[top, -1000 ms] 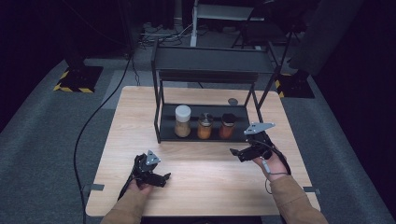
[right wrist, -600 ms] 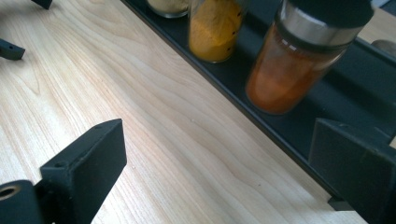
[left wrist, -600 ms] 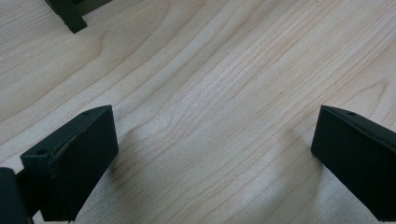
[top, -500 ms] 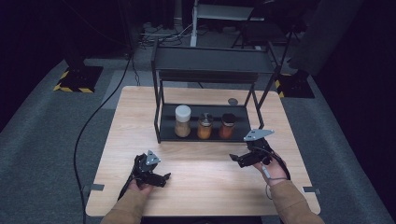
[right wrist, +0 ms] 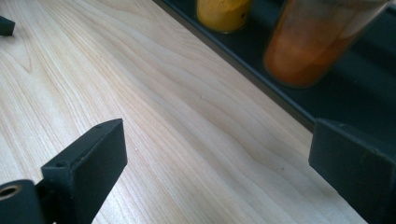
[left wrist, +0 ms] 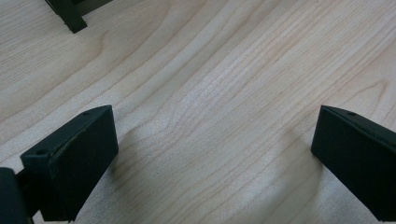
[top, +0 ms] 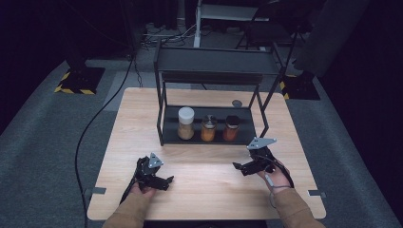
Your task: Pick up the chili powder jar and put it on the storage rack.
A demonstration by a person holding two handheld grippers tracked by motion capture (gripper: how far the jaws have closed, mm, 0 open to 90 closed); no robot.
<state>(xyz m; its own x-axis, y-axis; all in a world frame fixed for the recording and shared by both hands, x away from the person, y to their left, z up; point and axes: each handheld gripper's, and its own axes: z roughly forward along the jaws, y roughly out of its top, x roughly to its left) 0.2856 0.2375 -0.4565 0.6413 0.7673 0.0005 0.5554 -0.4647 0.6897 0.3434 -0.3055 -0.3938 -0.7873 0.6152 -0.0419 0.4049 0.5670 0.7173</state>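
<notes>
Below, both grippers, left (top: 167,180) and right (top: 239,166), are resting wide apart, empty, before the rack (top: 164,102), whose jars (right wrist: 308,44) are cropped, on the wooden table (top: 209,190).

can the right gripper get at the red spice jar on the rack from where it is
Probably yes. The right gripper is open and empty on bare table just in front of the rack. The red spice jar stands nearest it at the row's right end, the shelf front open.
</notes>
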